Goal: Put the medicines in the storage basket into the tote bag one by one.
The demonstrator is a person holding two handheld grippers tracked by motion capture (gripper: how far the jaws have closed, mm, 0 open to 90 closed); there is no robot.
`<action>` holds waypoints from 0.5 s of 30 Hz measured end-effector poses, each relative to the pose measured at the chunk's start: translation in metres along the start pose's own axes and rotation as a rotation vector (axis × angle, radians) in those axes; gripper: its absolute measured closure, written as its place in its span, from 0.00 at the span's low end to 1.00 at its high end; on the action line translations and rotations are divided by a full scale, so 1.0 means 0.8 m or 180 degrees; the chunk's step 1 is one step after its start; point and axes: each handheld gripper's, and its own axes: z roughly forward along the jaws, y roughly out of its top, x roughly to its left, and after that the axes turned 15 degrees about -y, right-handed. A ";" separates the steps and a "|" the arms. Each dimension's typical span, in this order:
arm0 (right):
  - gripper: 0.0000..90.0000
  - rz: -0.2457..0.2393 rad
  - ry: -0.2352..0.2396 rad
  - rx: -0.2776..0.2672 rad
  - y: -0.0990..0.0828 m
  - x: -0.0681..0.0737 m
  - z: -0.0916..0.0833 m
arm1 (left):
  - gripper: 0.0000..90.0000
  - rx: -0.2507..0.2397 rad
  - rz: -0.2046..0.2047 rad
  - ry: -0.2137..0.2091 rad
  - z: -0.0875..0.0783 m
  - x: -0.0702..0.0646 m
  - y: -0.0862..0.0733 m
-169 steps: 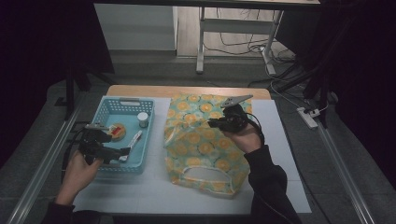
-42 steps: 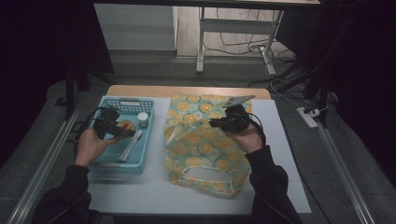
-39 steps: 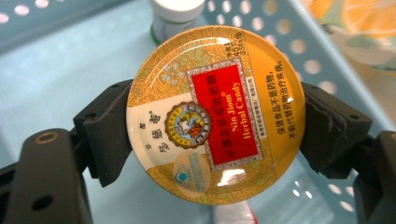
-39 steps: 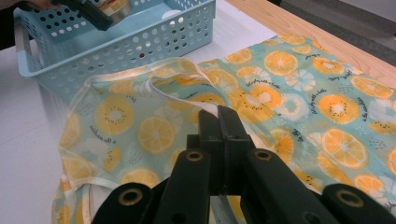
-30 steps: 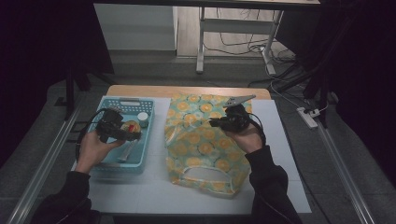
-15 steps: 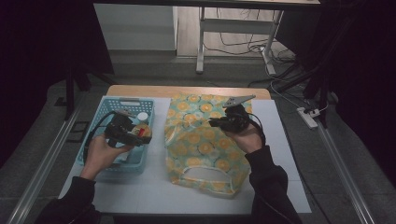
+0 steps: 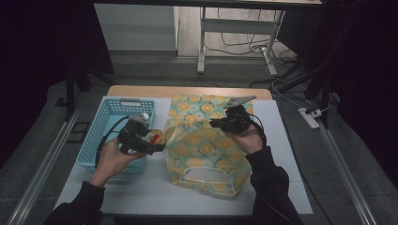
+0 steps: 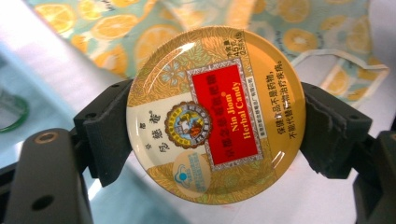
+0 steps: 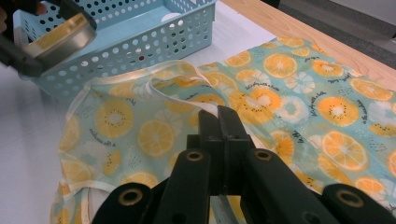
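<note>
Jaws of the left gripper (image 7: 157,146) clamp the round candy tin (image 8: 215,114) by its rim, clear of the basket (image 7: 104,117) and just beside the bag (image 7: 206,145). Right gripper (image 9: 223,122) is pinched shut on the bag's edge, lifting it. Tin is out; dropping it into the bag remains.

The table (image 7: 197,92) has a wooden top, largely covered by a white sheet (image 7: 281,154), and stands on grey carpet (image 7: 42,140) between two metal rails (image 7: 37,164). Beyond it a pale panel (image 7: 141,26) stands beside a metal frame (image 7: 234,28) on a lighter wood floor (image 7: 187,23), with black cables (image 7: 244,44) lying loose. A white power strip (image 7: 309,117) lies on the carpet at the right; the sides of the room are dark, with light falling on the table.
</note>
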 end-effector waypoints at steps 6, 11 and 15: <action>1.00 0.0012 -0.0025 -0.0011 0.000 0.000 0.000 | 0.23 0.0026 0.0094 -0.0100 0.018 -0.014 0.009; 1.00 0.0016 -0.0030 -0.0024 -0.001 0.000 0.001 | 0.23 0.0043 0.0151 -0.0175 0.033 -0.023 0.016; 1.00 0.0019 -0.0036 -0.0029 -0.001 0.000 0.002 | 0.23 0.0085 0.0218 -0.0204 0.050 -0.031 0.020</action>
